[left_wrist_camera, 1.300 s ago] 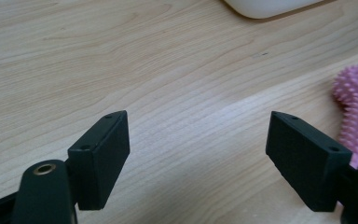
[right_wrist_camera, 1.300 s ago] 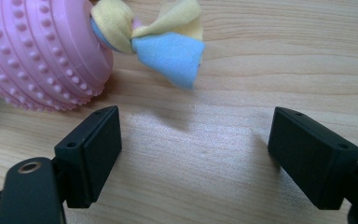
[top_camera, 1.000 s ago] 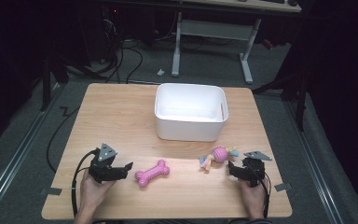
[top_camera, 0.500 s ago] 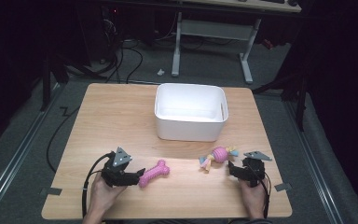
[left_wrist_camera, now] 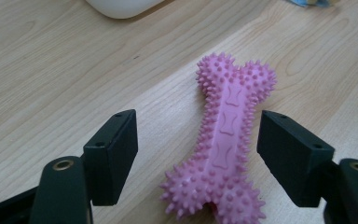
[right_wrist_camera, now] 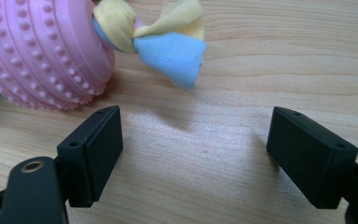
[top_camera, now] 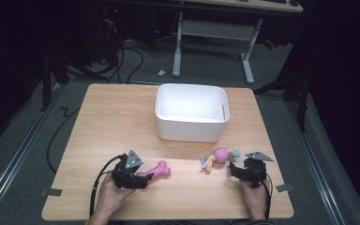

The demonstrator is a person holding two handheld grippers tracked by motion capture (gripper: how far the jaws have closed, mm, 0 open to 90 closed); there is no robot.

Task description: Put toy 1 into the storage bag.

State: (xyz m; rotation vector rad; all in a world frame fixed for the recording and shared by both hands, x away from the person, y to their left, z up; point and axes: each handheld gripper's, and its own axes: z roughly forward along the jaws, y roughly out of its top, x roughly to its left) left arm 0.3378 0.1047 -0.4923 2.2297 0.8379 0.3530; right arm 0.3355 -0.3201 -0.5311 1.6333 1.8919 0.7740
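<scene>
- My left gripper (left_wrist_camera: 198, 154) has its jaws spread wide, one on each side of the pink spiked bone (left_wrist_camera: 226, 144); neither pad touches it.
- The bone lies flat on the wooden table (top_camera: 112, 122), its near knob between the jaws, its far knob pointing toward the white bin (top_camera: 192, 112).
- From the high view, that left gripper (top_camera: 140, 177) sits at the table's near edge, the bone (top_camera: 155, 170) angling away to its right.
- My right gripper (right_wrist_camera: 193, 149) is also wide open, with bare wood between the jaws.
- The pink ribbed ball toy (right_wrist_camera: 42, 51) with cloth tails lies just beyond its left jaw; I think they are apart, though the gap is hard to judge.
</scene>
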